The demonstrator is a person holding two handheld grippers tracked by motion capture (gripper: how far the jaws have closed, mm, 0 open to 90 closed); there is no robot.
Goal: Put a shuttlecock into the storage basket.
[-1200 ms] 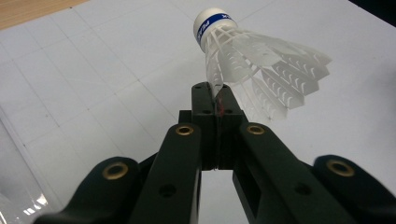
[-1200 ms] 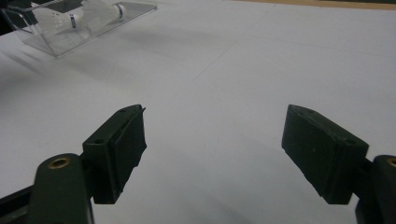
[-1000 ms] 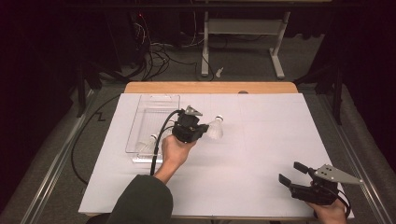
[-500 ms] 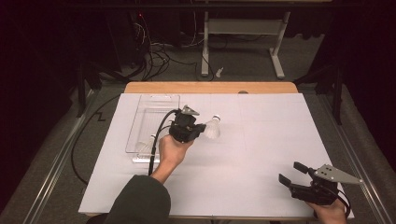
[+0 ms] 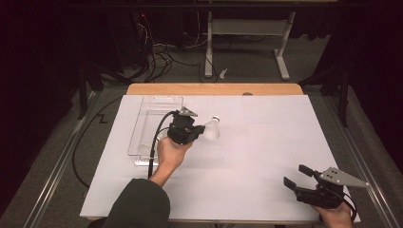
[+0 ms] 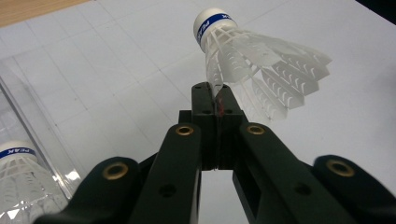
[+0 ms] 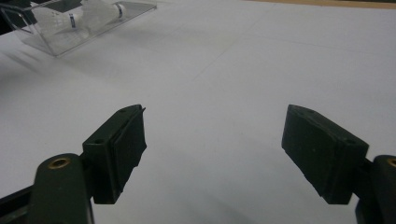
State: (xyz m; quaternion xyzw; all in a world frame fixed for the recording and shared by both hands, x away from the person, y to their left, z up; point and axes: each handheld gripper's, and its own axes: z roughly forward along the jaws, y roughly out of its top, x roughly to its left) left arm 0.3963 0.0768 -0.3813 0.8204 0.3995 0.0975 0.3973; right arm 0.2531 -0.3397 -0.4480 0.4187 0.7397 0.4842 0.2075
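Fingers of the left gripper (image 6: 217, 100) are pressed together on one feather of a shuttlecock (image 6: 254, 60) — pinched at the skirt's edge, cork pointing away and up. The right gripper (image 7: 212, 154) has its jaws spread wide with nothing between them, low over the near right corner of the table (image 5: 266, 156).

Surface: white sheet with faint grid lines over a wooden top, bare wood showing along the far edge. Room is dark; cables (image 5: 157, 57) lie tangled on the floor beyond, beside a pale metal stand (image 5: 247, 38).

The shuttlecock is white, with a blue band around its cork and a ribbed, plastic-looking skirt. It is held clear of the sheet, just right of a clear tray (image 5: 142, 123) at left centre — the tray holds a second shuttlecock (image 6: 18, 172), same blue band.
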